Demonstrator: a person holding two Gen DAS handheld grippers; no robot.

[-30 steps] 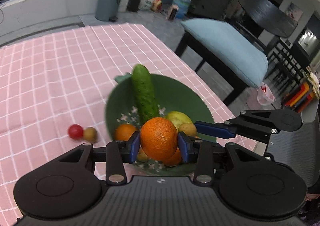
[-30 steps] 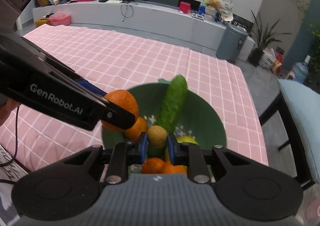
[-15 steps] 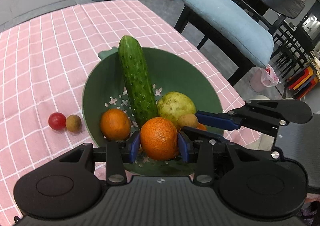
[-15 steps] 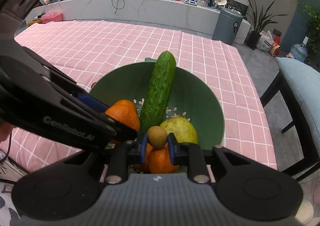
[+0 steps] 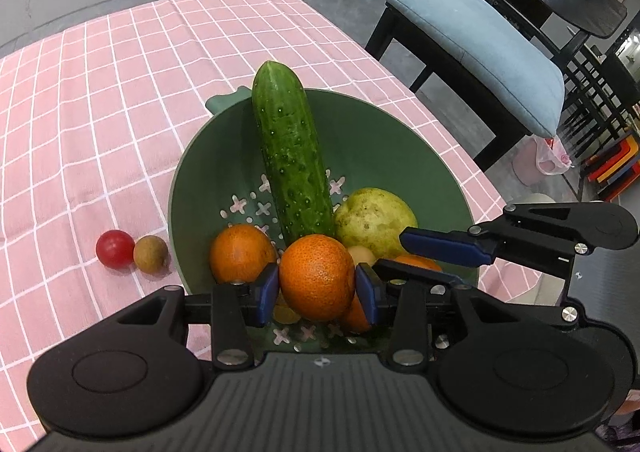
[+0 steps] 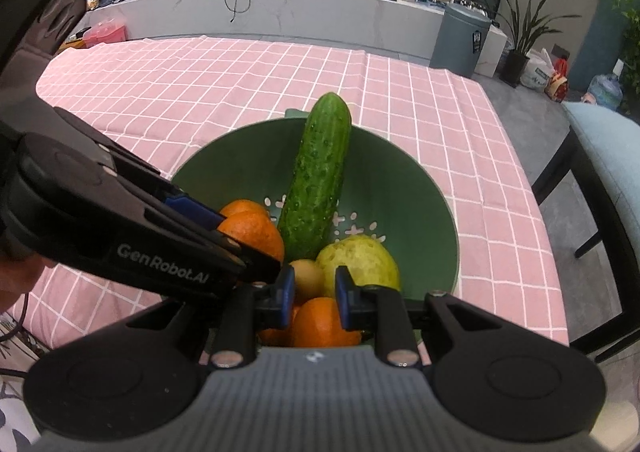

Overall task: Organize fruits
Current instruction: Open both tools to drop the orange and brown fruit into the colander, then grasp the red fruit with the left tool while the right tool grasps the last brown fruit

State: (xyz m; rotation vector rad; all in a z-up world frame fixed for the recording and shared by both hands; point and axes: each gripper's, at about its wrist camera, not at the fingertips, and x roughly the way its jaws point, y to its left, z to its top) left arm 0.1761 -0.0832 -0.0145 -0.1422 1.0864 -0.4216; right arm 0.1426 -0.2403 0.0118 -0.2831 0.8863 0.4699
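Note:
A green colander bowl point(image 5: 400, 156) point(image 6: 416, 204) on the pink checked cloth holds a cucumber point(image 5: 290, 156) point(image 6: 318, 180), a yellow-green guava point(image 5: 374, 218) point(image 6: 360, 260) and oranges point(image 5: 240, 252). My left gripper point(image 5: 317, 288) is shut on an orange point(image 5: 316, 276) low over the bowl's near side. My right gripper point(image 6: 311, 292) has its pads spread a little, with a small brown fruit point(image 6: 306, 278) just beyond them, resting in the bowl. A red cherry tomato point(image 5: 115, 248) and a brown longan point(image 5: 150, 254) lie on the cloth left of the bowl.
The table edge runs right of the bowl. A chair with a blue cushion point(image 5: 472, 40) stands beside it. A grey bin point(image 6: 460, 40) and a long white counter point(image 6: 256, 8) stand beyond the table's far end.
Both grippers have come down toward the bowl. The right gripper's pads have parted from the small brown fruit, which now sits in the bowl. The left still grips the orange.

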